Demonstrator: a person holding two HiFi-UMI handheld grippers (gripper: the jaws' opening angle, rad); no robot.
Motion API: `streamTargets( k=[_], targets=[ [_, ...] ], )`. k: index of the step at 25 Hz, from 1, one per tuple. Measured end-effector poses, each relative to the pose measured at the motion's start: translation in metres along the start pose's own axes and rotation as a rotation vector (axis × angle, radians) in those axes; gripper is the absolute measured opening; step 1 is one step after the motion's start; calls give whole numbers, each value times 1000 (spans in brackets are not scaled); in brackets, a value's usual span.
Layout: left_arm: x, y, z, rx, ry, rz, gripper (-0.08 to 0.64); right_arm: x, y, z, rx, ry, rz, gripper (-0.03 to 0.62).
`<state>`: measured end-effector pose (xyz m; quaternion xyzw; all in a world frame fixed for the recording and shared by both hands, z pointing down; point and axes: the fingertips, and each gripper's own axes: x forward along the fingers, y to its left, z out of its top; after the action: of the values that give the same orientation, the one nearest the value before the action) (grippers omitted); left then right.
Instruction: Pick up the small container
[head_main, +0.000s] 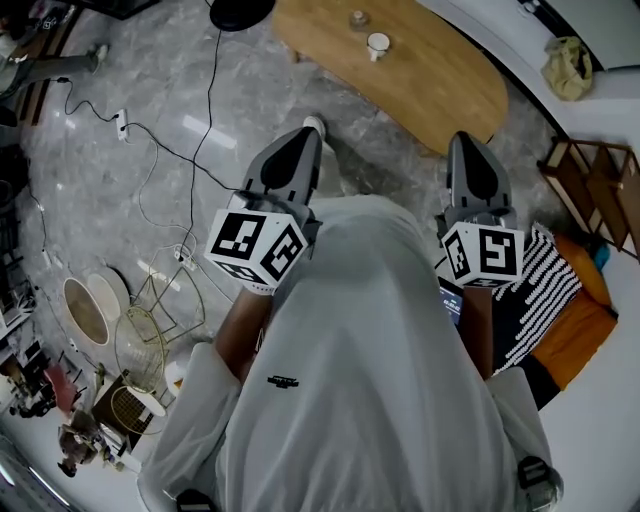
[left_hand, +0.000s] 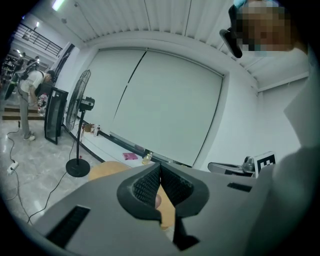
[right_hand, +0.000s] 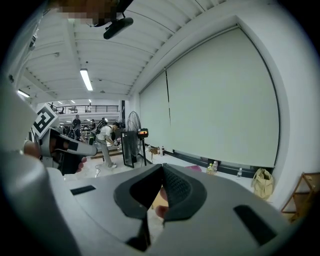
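Observation:
A small white container (head_main: 377, 44) stands on an oval wooden table (head_main: 440, 90) at the top of the head view, with a smaller glassy object (head_main: 358, 18) behind it. Both grippers are held out in front of the person's grey shirt and point toward the table, well short of the container. The left gripper (head_main: 313, 125) has its jaws together with nothing between them, and its own view (left_hand: 160, 170) shows the ribbed pads meeting at the tip. The right gripper (head_main: 463, 140) (right_hand: 162, 170) is also shut and empty. The table (left_hand: 107, 170) edge shows beyond the left jaws.
Cables and a power strip (head_main: 120, 122) lie on the marble floor at left, with wire baskets (head_main: 140, 345) nearer. A wooden shelf (head_main: 600, 190) and striped cushion (head_main: 545, 290) are at right. A standing fan (left_hand: 80, 130) and a person (left_hand: 27, 100) stand at far left.

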<state>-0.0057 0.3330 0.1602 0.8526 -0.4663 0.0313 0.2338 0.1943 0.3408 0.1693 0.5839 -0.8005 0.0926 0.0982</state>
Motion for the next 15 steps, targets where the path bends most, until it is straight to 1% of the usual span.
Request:
streamTargets(
  k=[4, 7, 11, 15],
  targets=[
    [26, 25, 17, 2, 7, -18, 20, 34, 3, 11, 9, 1, -13, 7],
    [44, 48, 32, 3, 12, -26, 20, 62, 8, 15, 19, 19, -16, 8],
    [64, 84, 56, -12, 9, -36, 20, 102, 21, 27, -1, 48, -8, 8],
    [82, 114, 78, -14, 6, -57, 20, 134, 32, 45, -18, 57, -19, 8]
  ],
)
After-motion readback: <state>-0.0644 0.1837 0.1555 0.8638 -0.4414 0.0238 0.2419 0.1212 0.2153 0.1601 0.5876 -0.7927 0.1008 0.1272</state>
